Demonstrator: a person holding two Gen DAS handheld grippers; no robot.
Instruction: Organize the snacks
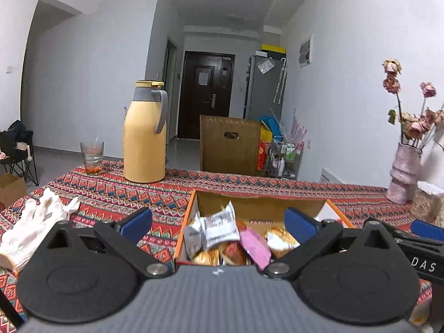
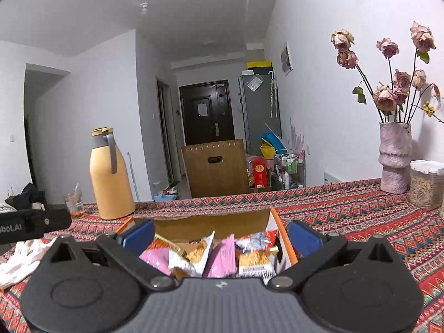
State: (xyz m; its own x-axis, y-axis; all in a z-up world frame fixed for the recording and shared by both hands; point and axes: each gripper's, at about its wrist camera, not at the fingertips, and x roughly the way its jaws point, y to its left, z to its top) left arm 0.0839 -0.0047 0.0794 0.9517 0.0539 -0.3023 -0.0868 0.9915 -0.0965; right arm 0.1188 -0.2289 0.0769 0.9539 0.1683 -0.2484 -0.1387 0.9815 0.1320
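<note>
An open cardboard box with orange edges [image 1: 188, 219] sits on the patterned tablecloth, filled with several snack packets: a white one [image 1: 220, 226], a pink one [image 1: 255, 245] and golden ones. My left gripper [image 1: 219, 226] is open and empty, held just above the box's near side. The box [image 2: 273, 222] also shows in the right wrist view, with pink [image 2: 222, 258], white and orange packets. My right gripper [image 2: 220, 238] is open and empty over the box's near edge. The right gripper's blue fingertip [image 1: 427, 229] shows at the right of the left wrist view.
A yellow thermos jug [image 1: 145, 136] and a glass [image 1: 92, 154] stand at the table's far left. White gloves [image 1: 33, 227] lie at the left. A pink vase of dried roses [image 2: 395, 156] and a clear jar [image 2: 426, 184] stand at the right. A wooden chair [image 1: 230, 147] is behind the table.
</note>
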